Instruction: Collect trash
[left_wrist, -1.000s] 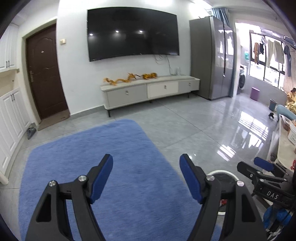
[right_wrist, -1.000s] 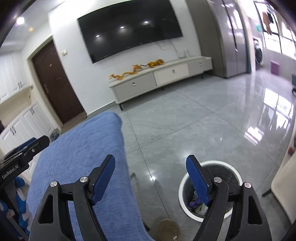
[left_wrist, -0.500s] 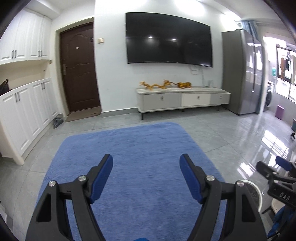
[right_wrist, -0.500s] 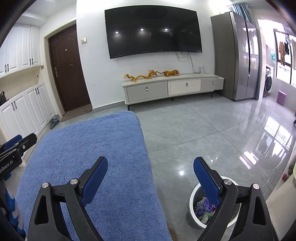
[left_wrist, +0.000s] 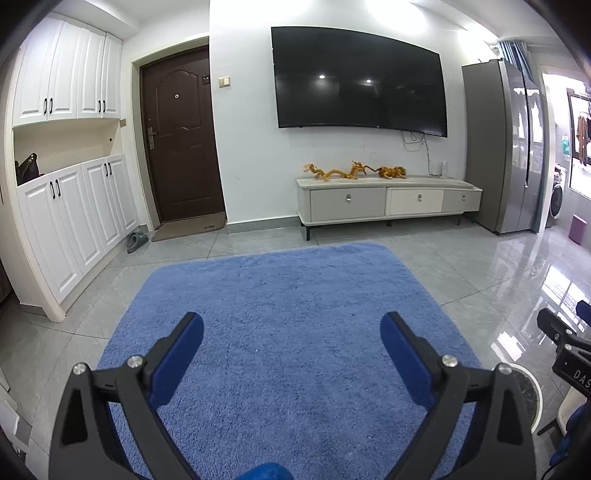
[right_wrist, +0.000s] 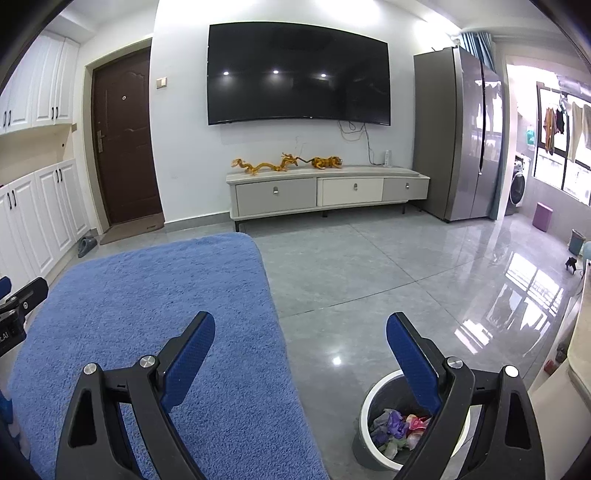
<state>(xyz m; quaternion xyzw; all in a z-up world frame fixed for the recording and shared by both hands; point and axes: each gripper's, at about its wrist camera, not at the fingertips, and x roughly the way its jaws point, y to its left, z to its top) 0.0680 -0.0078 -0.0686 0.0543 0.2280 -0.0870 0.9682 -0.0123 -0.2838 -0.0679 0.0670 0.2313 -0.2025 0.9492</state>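
A grey bin with a white rim stands on the tiled floor at the lower right of the right wrist view, holding crumpled coloured trash. My right gripper is open and empty, its right finger above the bin's near side. My left gripper is open and empty above the blue rug. The bin's rim peeks out at the lower right of the left wrist view. No loose trash shows on the rug or floor.
A TV cabinet with golden figurines stands under a wall TV. A brown door and white cupboards are left, a fridge right. A cream table edge lies beside the bin.
Both grippers have tilted up and levelled out, so the room's far wall now sits centred. The left view swung left away from the bin. Both stay open.
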